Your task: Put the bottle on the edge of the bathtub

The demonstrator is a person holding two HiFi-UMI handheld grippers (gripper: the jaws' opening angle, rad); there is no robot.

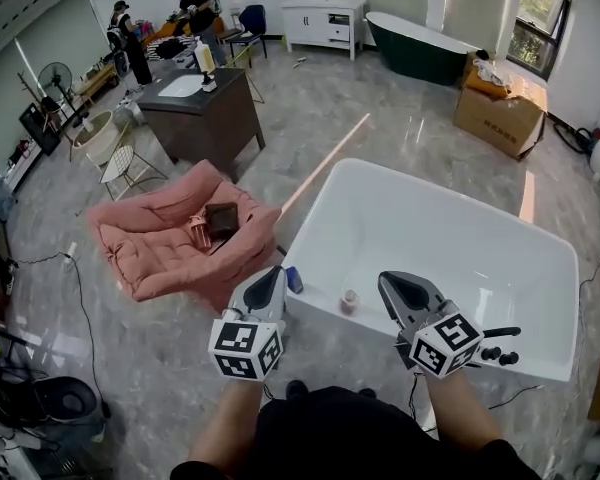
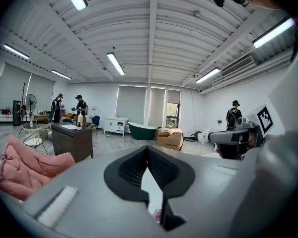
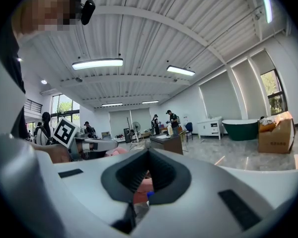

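A white bathtub (image 1: 310,253) fills the middle and right of the head view. A small pinkish bottle (image 1: 349,301) stands upright at the tub's near rim; I cannot tell whether it is on the rim or just inside. A small blue object (image 1: 294,280) lies at the tub's near-left corner. My left gripper (image 1: 276,274) hovers just left of the bottle, shut and empty. My right gripper (image 1: 391,284) hovers just right of it, also shut and empty. The left gripper view shows closed jaws, with a pinkish bit (image 2: 158,214) below them. In the right gripper view the blue object (image 3: 149,195) shows below the closed jaws.
A pink cushion seat (image 1: 150,248) with a dark item on it lies left of the tub. A dark desk (image 1: 202,113) stands behind it. A cardboard box (image 1: 498,116) and a green tub (image 1: 420,53) are at the back right. Black tap knobs (image 1: 500,354) sit on the near-right rim. People stand at the far wall.
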